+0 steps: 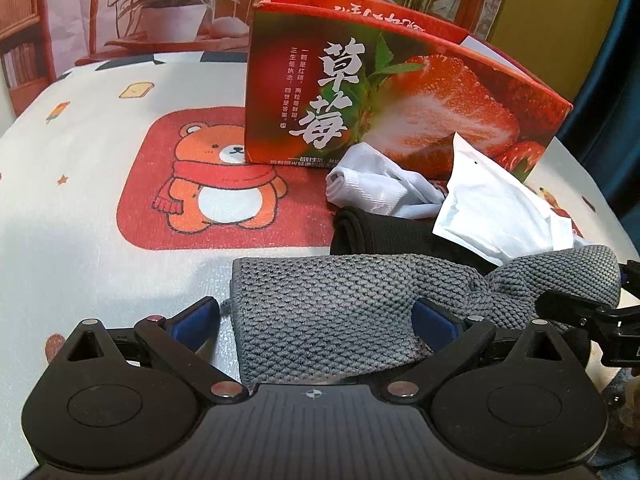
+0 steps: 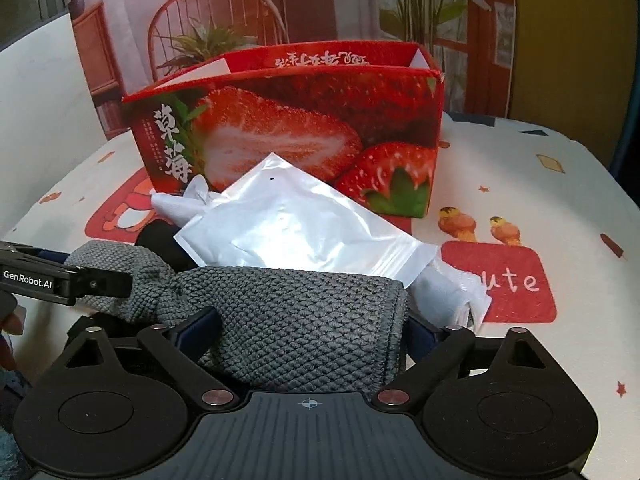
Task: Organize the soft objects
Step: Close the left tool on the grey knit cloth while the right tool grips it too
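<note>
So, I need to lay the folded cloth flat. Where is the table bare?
Free: the bear print patch left of the strawberry box, and the "cute" patch right of the pile. Crowded: in front of the box, where white packet, white cloth, black cloth and grey cloth overlap.

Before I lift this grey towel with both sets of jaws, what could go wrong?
1. The white packet rests on the grey towel; lifting may tip it off.
2. The black cloth and white cloth touch the towel and could drag along.
3. The strawberry box stands close behind; a forward swing might knock it.
</note>
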`<state>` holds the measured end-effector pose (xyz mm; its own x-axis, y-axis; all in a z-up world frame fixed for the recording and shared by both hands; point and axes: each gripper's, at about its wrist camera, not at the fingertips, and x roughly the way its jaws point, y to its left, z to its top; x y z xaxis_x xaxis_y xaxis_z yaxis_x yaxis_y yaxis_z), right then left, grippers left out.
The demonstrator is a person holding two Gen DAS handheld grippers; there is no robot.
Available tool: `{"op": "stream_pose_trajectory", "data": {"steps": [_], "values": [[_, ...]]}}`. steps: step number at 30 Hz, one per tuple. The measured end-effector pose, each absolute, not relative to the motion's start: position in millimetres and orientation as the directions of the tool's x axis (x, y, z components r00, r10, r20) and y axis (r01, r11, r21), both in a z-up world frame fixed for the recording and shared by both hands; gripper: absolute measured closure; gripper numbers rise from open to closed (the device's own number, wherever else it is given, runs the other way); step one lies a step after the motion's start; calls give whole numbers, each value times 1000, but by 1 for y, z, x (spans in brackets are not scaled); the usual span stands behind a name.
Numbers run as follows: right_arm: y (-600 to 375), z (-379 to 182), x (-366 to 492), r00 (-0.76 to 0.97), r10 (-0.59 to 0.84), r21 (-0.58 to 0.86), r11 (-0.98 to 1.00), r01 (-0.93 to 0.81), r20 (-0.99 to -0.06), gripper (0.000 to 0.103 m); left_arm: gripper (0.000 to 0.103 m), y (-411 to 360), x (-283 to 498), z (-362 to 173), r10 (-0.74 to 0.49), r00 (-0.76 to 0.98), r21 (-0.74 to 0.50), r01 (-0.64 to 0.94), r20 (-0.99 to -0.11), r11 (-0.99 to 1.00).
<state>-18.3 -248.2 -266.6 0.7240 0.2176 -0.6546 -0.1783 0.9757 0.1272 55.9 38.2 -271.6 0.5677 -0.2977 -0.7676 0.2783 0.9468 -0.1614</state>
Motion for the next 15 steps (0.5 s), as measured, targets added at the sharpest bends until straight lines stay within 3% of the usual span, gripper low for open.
{"op": "stream_pose_trajectory", "data": {"steps": [4, 9, 15], "values": [[-253, -260, -23, 732, 215, 137, 977, -166, -646, 19, 2, 49, 52, -270, -335, 559, -223, 259, -758, 940], [-255, -251, -31, 755, 213, 131, 977, -168, -621, 26, 16, 56, 46, -266, -381, 561, -277, 265, -735, 924], [-255, -242, -37, 773, 220, 126, 975, -181, -595, 34, 25, 58, 38, -259, -414, 582, -298, 289, -700, 910]]}}
